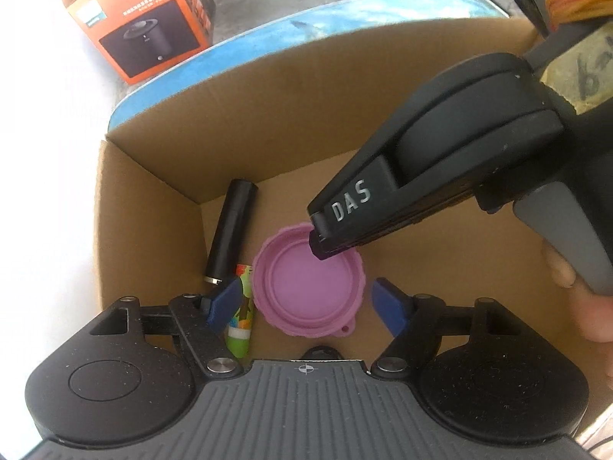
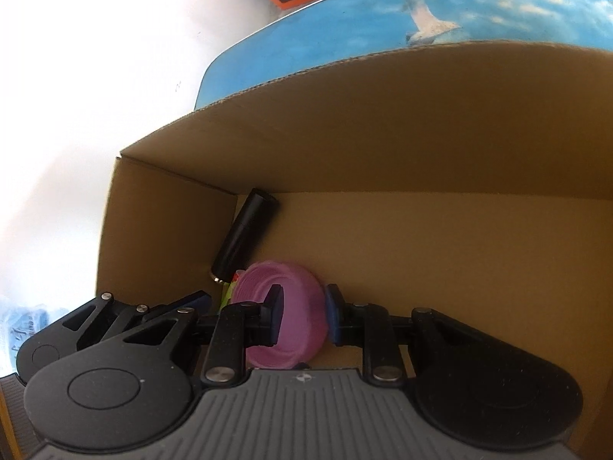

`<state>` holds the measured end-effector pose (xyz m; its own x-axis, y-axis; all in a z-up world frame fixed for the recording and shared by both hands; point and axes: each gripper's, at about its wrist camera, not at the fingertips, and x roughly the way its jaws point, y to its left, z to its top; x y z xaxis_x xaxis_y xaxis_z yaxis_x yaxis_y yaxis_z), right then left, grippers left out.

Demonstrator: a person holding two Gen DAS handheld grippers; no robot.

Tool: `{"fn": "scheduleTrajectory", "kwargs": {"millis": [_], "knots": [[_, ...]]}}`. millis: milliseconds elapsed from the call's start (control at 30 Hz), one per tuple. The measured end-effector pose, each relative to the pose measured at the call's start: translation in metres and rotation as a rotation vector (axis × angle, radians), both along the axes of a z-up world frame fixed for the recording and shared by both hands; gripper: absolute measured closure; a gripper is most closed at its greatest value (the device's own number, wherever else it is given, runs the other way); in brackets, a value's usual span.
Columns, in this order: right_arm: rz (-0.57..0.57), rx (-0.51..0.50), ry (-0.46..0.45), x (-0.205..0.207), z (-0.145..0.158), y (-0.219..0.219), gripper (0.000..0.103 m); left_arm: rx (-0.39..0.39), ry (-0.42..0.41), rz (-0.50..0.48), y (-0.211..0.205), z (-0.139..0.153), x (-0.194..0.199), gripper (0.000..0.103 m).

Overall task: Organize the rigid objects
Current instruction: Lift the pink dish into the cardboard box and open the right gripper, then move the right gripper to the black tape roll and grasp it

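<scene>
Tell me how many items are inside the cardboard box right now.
3. A black cylinder lies by the left wall, a green tube sits just below it, and a pink lid lies mid-floor, its rim pinched by the right gripper. More may be hidden.

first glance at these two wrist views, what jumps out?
The pink lid, low in the cardboard box, with the right gripper closed on its rim. The left gripper hangs open just above it. Beside the lid lie a black cylinder and a green patterned tube near the box's left wall; an orange product box stands outside, beyond the blue seagull-print surface.
</scene>
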<state>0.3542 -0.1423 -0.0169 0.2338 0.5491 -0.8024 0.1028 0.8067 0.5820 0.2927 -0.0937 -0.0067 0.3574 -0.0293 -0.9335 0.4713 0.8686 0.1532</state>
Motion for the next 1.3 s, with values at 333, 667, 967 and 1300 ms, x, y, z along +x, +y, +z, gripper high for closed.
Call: {"fn": "scheduleTrajectory", "kwargs": {"millis": [333, 667, 967, 1300], "knots": [[-0.041, 0.075, -0.23, -0.076, 0.079, -0.047, 0.077, -0.124, -0.157, -0.011, 0.014, 0.071, -0.066, 0.027], [-0.095, 0.095, -0.507, -0.232, 0.145, -0.104, 0.077, -0.405, -0.35, -0.09, 0.039, 0.133, -0.177, 0.024], [-0.281, 0.068, -0.589, -0.338, 0.117, -0.125, 0.058, -0.574, -0.309, -0.093, 0.031, 0.082, -0.239, 0.023], [-0.384, 0.02, -0.438, -0.363, 0.041, -0.12, 0.057, -0.422, -0.25, -0.181, -0.005, 0.011, -0.263, 0.023]]}}
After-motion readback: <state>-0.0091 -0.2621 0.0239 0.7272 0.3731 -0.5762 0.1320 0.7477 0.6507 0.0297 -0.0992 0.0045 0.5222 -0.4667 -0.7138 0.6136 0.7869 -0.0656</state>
